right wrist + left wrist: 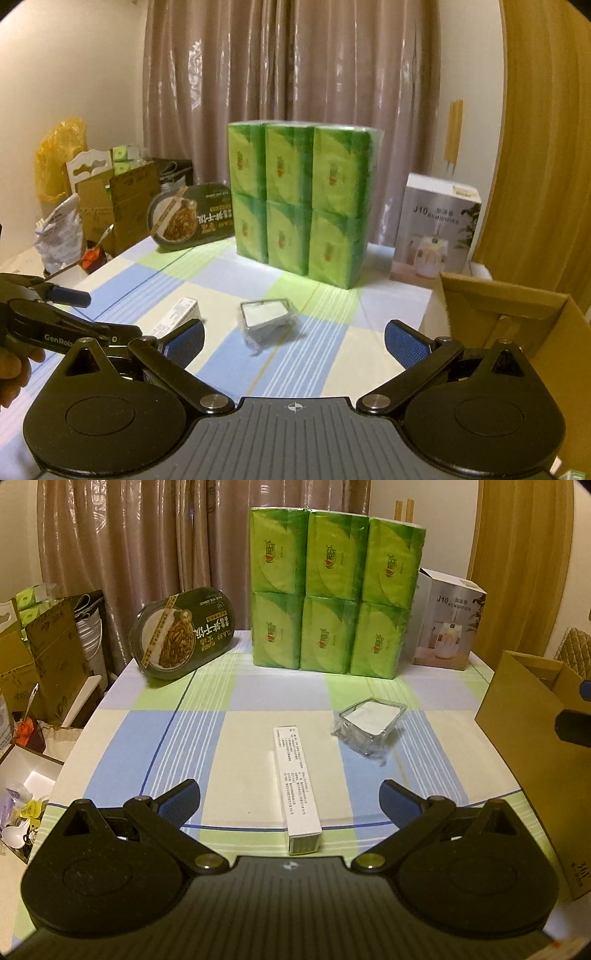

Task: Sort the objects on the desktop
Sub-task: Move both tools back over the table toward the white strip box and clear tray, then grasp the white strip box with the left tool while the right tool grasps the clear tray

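Observation:
A long white carton (297, 788) lies on the checked tablecloth between the wide-open fingers of my left gripper (290, 801), untouched. A small clear plastic packet (369, 725) lies beyond it to the right. In the right wrist view the carton (177, 314) sits at the left and the clear packet (267, 319) lies ahead of my right gripper (293, 345), which is open and empty above the table. The left gripper (55, 295) shows at the left edge of that view.
An open cardboard box (532, 746) (517, 314) stands at the table's right edge. A green tissue multipack (332, 590) (299, 199), a noodle bowl (184, 631) (192, 218) and a humidifier box (447, 620) (436, 229) line the back. Cardboard clutter (40, 657) sits off the left side.

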